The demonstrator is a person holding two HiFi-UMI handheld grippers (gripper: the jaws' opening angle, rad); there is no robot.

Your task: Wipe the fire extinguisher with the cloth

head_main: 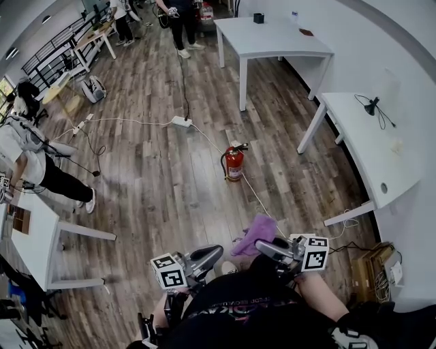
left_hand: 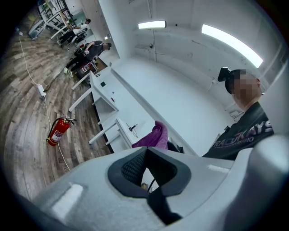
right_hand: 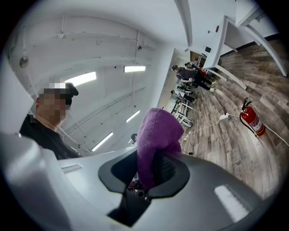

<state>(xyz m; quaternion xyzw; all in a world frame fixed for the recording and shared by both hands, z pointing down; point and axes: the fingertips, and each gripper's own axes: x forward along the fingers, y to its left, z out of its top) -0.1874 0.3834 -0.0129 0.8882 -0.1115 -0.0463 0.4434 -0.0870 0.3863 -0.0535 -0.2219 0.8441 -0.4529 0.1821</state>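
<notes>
Fire extinguisher (head_main: 234,163), red with a black handle and hose, stands upright on the wood floor (head_main: 157,184), out in the open and well apart from both grippers. A white cable (head_main: 255,192) runs along the floor just beside its base, leading back toward a white power strip (head_main: 181,121). 2 white tables stand off to the side: one (head_main: 272,37) farther up the room, the other (head_main: 371,153) along the wall.

Close to the person's body, the right gripper (head_main: 266,249) is clamped on the purple cloth (head_main: 255,234). In the right gripper view the cloth (right_hand: 156,135) rises from between the jaws in a bunched fold, pinched by the pads, with the extinguisher (right_hand: 253,119) far off on the floor. The left gripper (head_main: 208,255) is level beside it, jaws closed together with nothing between them. From the left gripper view the cloth (left_hand: 155,136) shows just past the jaw tips, not touching them, and the extinguisher (left_hand: 57,131) is distant. Several people (head_main: 182,20) stand at the far end of the room.
</notes>
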